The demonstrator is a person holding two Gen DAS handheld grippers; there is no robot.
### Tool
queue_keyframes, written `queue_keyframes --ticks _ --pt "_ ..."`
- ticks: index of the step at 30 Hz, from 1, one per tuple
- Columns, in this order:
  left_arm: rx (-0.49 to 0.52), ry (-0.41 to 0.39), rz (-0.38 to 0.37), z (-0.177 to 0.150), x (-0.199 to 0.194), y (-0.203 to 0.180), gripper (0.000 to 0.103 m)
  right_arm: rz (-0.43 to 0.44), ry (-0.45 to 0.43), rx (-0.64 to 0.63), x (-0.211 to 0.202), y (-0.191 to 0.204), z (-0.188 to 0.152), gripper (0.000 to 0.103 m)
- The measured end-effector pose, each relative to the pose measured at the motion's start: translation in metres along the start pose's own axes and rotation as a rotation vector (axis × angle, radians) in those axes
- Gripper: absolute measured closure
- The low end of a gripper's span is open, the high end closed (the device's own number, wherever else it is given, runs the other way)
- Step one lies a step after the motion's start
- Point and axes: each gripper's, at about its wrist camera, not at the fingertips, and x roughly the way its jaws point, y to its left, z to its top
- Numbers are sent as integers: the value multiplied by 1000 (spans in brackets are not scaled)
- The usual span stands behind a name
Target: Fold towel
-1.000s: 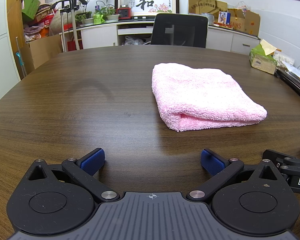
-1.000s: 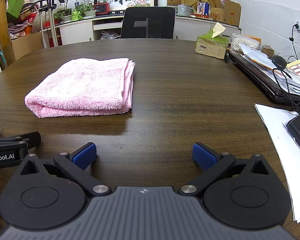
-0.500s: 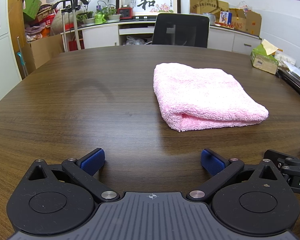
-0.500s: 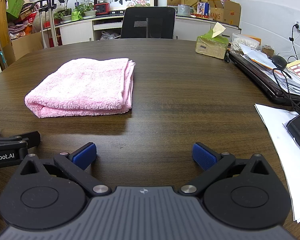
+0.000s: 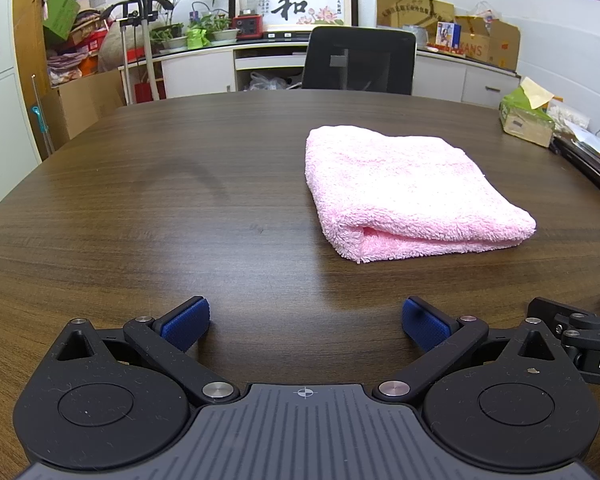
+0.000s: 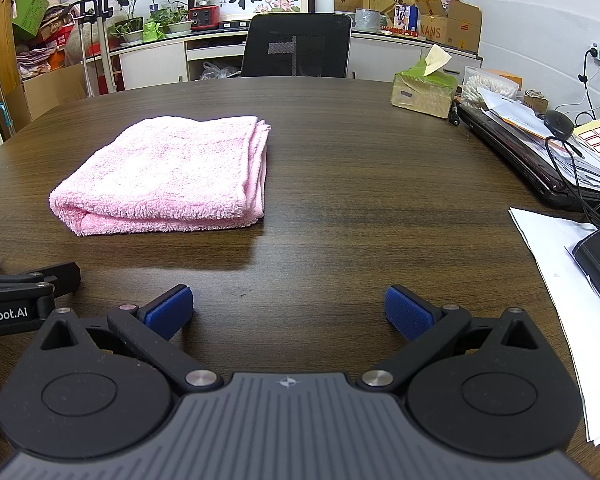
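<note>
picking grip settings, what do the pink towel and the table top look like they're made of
Folded pink fluffy towel: looks like soft terry or microfibre, judging by its fuzzy looped pile and thick rounded folds. Dark brown wood-grain table: streaked grain with a smooth, slightly glossy finish; could be veneer or laminate.

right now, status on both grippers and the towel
Left gripper open, empty; right gripper open, empty. Fluffy pink terry towel folded flat on dark wood table, untouched. Nothing between grippers and towel.
</note>
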Motion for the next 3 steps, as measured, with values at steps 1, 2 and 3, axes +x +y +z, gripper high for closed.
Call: queue_keyframes --ticks 1,2,3 --pt "0 0 0 0 0 0 0 0 0 0 0 0 0 0" --pt "0 0 0 0 0 0 0 0 0 0 0 0 0 0" --pt "0 0 0 0 0 0 0 0 0 0 0 0 0 0"
